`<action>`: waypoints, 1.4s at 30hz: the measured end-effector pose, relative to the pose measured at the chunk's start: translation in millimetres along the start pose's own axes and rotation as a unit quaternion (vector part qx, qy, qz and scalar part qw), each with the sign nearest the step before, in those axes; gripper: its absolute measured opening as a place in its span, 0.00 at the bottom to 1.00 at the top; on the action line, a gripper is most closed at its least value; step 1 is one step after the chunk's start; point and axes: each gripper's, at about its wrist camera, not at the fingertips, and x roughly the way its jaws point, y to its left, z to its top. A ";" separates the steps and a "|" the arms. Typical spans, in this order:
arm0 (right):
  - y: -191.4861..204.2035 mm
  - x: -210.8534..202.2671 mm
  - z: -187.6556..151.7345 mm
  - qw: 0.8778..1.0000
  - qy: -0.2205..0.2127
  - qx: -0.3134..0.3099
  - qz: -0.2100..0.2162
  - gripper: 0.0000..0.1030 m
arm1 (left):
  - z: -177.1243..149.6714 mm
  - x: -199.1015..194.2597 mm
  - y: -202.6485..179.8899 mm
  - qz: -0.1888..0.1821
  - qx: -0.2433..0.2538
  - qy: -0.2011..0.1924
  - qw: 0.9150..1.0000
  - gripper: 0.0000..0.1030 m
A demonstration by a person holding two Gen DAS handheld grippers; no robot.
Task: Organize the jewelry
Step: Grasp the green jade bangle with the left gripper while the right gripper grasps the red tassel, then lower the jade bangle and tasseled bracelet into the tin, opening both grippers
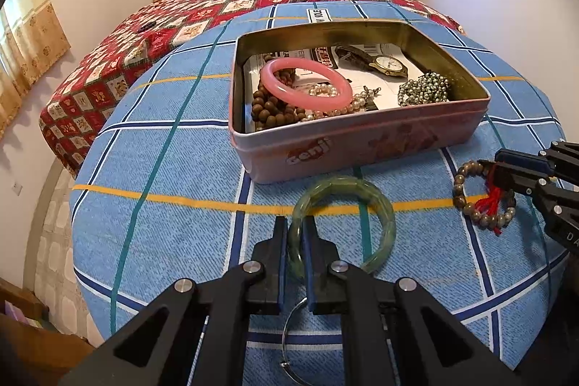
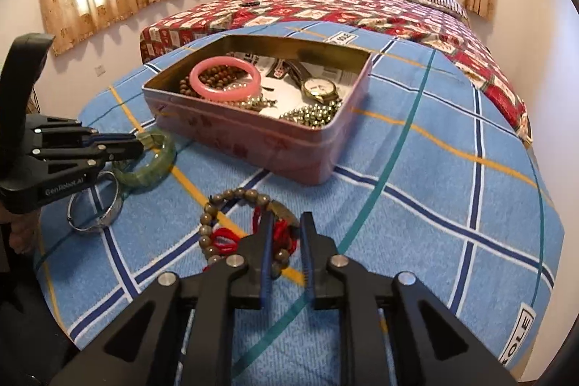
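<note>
A: Left wrist view first. Left tongs (image 1: 294, 227) clenched on the near-left rim of the green bangle (image 1: 376, 208), which lies on the blue checked bedspread (image 1: 163, 241) just in front of the pink tin (image 1: 347, 143).

B: Right wrist view confirms that from the side. It also shows the silver bangle (image 2: 94, 205) whole, beside the green one; the left view only gets a thin arc of it under the tongs.

A: Right tongs (image 2: 286, 223)?

B: Narrow gap, straddling the red tassel of the wooden bead bracelet (image 2: 231, 227). Can't tell if the pads actually press it. In the left view, only their tips show at the edge.

A: Tin contents: pink bangle (image 1: 307, 84), brown beads (image 1: 267, 107), pearls (image 1: 333, 105), wristwatch (image 1: 385, 62), metal bead chain (image 1: 423, 89).

B: Pearls are mostly hidden from the right side.
</note>
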 end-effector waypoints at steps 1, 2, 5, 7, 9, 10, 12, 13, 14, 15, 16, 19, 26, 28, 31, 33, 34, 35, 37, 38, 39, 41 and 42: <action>0.4 -0.7 0.1 1.000 -0.002 -0.001 0.001 0.16 | -0.1 -0.2 0.1 0.000 0.000 0.000 1.000 0.07; 0.1 -1.5 0.0 1.000 -0.003 -0.001 0.000 0.12 | 0.0 -0.2 0.1 0.000 0.000 0.000 1.000 0.07; 1.3 -6.2 1.0 1.000 -0.013 -0.005 0.001 0.08 | 0.4 -0.3 -0.1 0.000 0.000 -0.001 1.000 0.07; 2.7 -9.3 2.3 1.000 -0.020 -0.006 0.000 0.06 | 0.3 -1.6 0.0 -0.001 0.001 -0.004 1.000 0.07; 3.5 -13.2 3.7 1.000 -0.026 -0.007 0.001 0.06 | 1.2 -5.5 -1.9 -0.001 0.007 -0.010 1.000 0.07; 3.9 -14.8 4.8 1.000 -0.028 -0.008 0.001 0.05 | 1.6 -6.9 -3.3 0.002 0.012 -0.012 1.000 0.07; 4.3 -14.1 6.7 1.000 -0.024 -0.010 0.002 0.05 | 1.6 -7.7 -4.9 0.000 0.014 -0.012 1.000 0.07; 5.3 -12.6 6.2 1.000 -0.019 -0.014 0.003 0.05 | 0.9 -7.4 -5.1 0.000 0.014 -0.011 1.000 0.07; 7.1 -10.0 5.6 1.000 -0.015 -0.020 -0.003 0.06 | 0.3 -6.6 -5.3 0.000 0.015 -0.010 1.000 0.07; 7.7 -9.0 4.7 1.000 -0.014 -0.023 -0.008 0.06 | -0.2 -5.5 -4.7 -0.001 0.015 -0.008 1.000 0.07; 7.0 -7.8 3.7 1.000 -0.014 -0.020 -0.007 0.06 | -0.6 -5.1 -4.3 -0.001 0.014 -0.007 1.000 0.07; 6.6 -4.0 2.4 1.000 -0.010 -0.022 -0.011 0.07 | -0.5 -5.1 -2.9 -0.003 0.012 -0.006 1.000 0.07; 4.4 -18.6 4.9 0.999 -0.028 -0.018 -0.013 0.04 | 2.4 -12.0 0.1 -0.004 0.010 -0.013 1.000 0.07; 3.9 -31.3 9.8 0.999 -0.044 -0.016 -0.011 0.04 | 4.8 -18.3 2.6 -0.004 0.008 -0.020 1.000 0.07; 3.0 -44.3 20.0 0.998 -0.058 -0.016 -0.010 0.04 | 10.4 -29.5 7.5 0.000 0.006 -0.032 0.999 0.07; 2.1 -49.0 25.3 0.998 -0.065 -0.016 -0.009 0.04 | 15.3 -36.9 10.4 0.003 0.006 -0.040 0.999 0.07; 1.2 -51.4 28.8 0.997 -0.069 -0.015 -0.009 0.04 | 17.6 -40.6 11.9 0.005 0.006 -0.045 0.999 0.07; 0.8 -53.8 31.2 0.997 -0.073 -0.014 -0.008 0.04 | 20.3 -43.8 13.1 0.007 0.006 -0.049 0.999 0.07; 0.1 -57.7 38.0 0.997 -0.081 -0.014 -0.007 0.04 | 25.7 -49.2 15.0 0.009 0.007 -0.057 0.998 0.07; -0.2 -59.1 40.5 0.996 -0.084 -0.016 -0.008 0.04 | 28.5 -51.4 15.9 0.010 0.007 -0.060 0.998 0.07; -0.2 -59.8 43.9 0.996 -0.088 -0.017 -0.008 0.04 | 32.7 -54.2 16.9 0.012 0.008 -0.065 0.998 0.07; 0.0 -60.7 51.6 0.995 -0.093 -0.022 -0.009 0.04 | 40.5 -57.5 17.7 0.014 0.010 -0.072 0.997 0.07; 0.6 -60.8 55.7 0.995 -0.096 -0.025 -0.011 0.04 | 44.8 -58.9 18.2 0.016 0.012 -0.075 0.997 0.07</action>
